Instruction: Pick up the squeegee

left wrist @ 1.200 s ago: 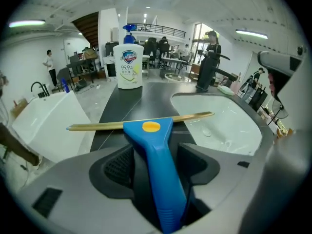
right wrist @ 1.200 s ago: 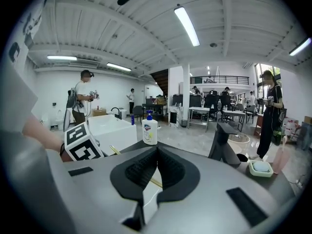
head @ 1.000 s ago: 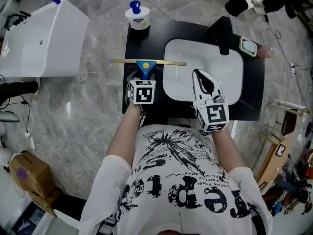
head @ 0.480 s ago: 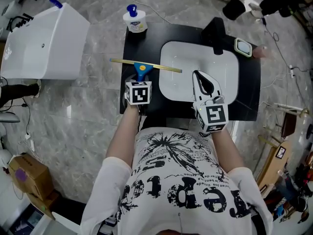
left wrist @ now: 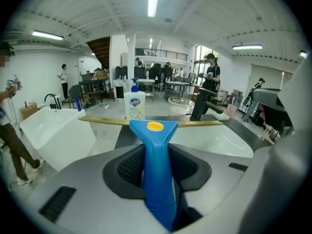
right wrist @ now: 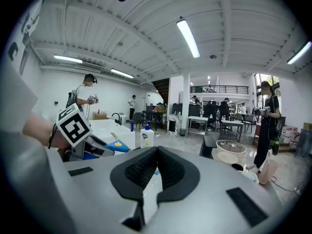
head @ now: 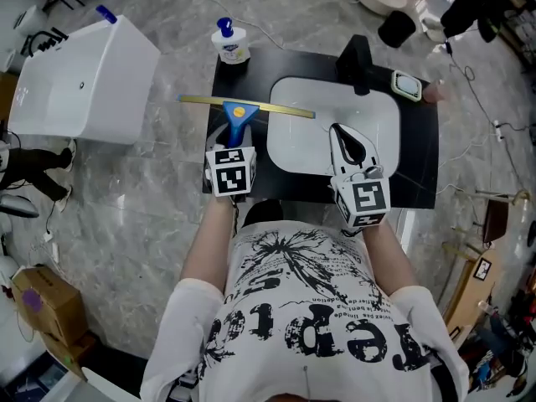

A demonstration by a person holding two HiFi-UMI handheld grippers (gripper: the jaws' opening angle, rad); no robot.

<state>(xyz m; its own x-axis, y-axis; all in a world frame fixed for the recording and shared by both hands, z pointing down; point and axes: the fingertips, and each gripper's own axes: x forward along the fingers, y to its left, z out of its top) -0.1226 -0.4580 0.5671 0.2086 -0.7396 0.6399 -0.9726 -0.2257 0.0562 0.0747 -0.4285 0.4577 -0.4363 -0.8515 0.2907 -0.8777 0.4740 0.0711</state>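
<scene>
1. The squeegee (head: 239,110) is clamped by its handle in the left gripper (head: 234,141), blade ahead
2. It is judged lifted off the worktop (head: 419,162); pickup done
3. The right gripper (right wrist: 157,152) is seen closed, empty

The person wears a white short-sleeved T-shirt (head: 310,325) printed with black graphics and lettering. The left gripper (left wrist: 156,155) and right gripper (right wrist: 157,152) have grey shells and black ribbed pads (left wrist: 128,168). Each carries a white cube (head: 230,171) with black square markers.
</scene>
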